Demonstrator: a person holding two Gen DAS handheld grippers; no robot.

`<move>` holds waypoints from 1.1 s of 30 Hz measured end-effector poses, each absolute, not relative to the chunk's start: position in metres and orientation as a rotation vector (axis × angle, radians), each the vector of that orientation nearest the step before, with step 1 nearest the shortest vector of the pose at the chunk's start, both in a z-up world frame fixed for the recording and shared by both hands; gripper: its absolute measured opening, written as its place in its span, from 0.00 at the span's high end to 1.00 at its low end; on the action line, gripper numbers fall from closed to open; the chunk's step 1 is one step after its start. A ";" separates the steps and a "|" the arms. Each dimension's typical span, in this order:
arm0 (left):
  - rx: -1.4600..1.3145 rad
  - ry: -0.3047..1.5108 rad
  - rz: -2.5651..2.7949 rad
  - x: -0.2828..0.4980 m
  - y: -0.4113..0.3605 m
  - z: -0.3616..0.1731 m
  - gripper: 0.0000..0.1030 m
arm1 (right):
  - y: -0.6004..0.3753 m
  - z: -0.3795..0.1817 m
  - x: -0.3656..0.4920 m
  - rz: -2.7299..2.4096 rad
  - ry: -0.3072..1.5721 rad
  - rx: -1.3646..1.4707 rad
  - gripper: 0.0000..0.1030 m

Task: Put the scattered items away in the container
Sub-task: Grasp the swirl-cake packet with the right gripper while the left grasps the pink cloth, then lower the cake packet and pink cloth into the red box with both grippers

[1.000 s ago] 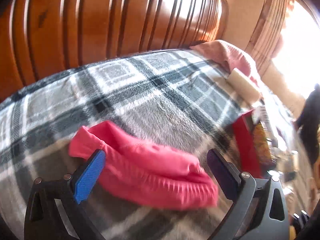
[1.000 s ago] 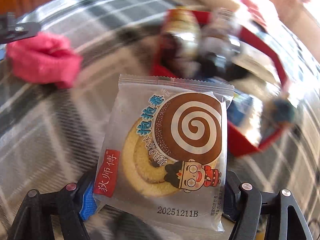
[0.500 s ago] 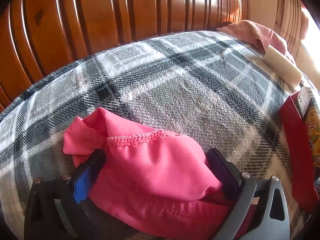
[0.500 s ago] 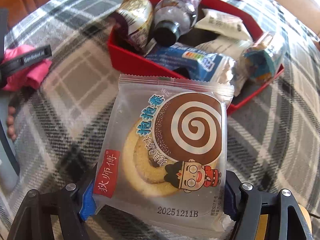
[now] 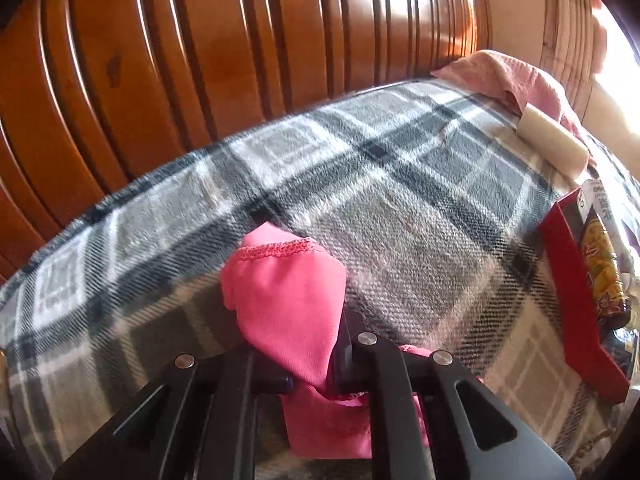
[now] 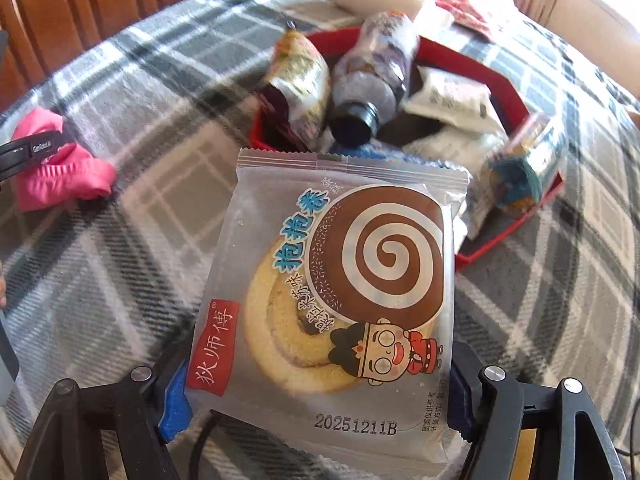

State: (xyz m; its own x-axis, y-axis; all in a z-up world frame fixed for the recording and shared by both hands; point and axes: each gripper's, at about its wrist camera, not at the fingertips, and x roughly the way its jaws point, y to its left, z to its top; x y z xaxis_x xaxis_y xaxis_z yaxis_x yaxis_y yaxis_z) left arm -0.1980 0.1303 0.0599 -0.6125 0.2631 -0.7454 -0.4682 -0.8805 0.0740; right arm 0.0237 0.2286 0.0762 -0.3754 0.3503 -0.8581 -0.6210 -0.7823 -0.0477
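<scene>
My left hand-held gripper was clamped narrow on the pink cloth, pinching a fold so the rest bunched up ahead of the fingers and hung below them, with the lower part seemingly touching the blanket. I held it near the bed's headboard-side edge, well apart from the red tray, because it had to be carried across as one bundle rather than dragged.

My right hand-held gripper held the cake packet by its lower edge, jaws closed on both sides of the wrapper, printed face up toward the camera. Gripping the edge kept the soft roll inside from being squashed. The packet hung above the blanket just short of the tray's near rim.

The tray sat toward the bed's far corner and already carried a bottle, a snack bag and several white sachets; the blurred thing at its right end was, I think, a small wrapped pack. I judged the packet would need a free spot on the near side.
</scene>
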 end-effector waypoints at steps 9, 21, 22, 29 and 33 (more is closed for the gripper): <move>-0.970 0.416 2.344 -0.185 0.136 0.113 0.87 | 0.251 0.126 0.010 2.260 0.488 -1.043 0.22; -0.754 0.540 2.144 -0.134 0.258 0.179 0.86 | 0.319 0.144 0.027 2.188 0.397 -0.884 0.22; -0.766 0.528 2.110 -0.129 0.273 0.179 0.86 | 0.329 0.143 0.029 2.183 0.409 -0.895 0.22; -0.994 0.572 1.830 -0.094 0.381 0.154 0.86 | 0.392 0.133 0.035 2.159 0.474 -0.937 0.21; -0.882 0.727 1.818 -0.060 0.400 0.148 0.86 | 0.413 0.127 0.035 2.156 0.565 -0.908 0.21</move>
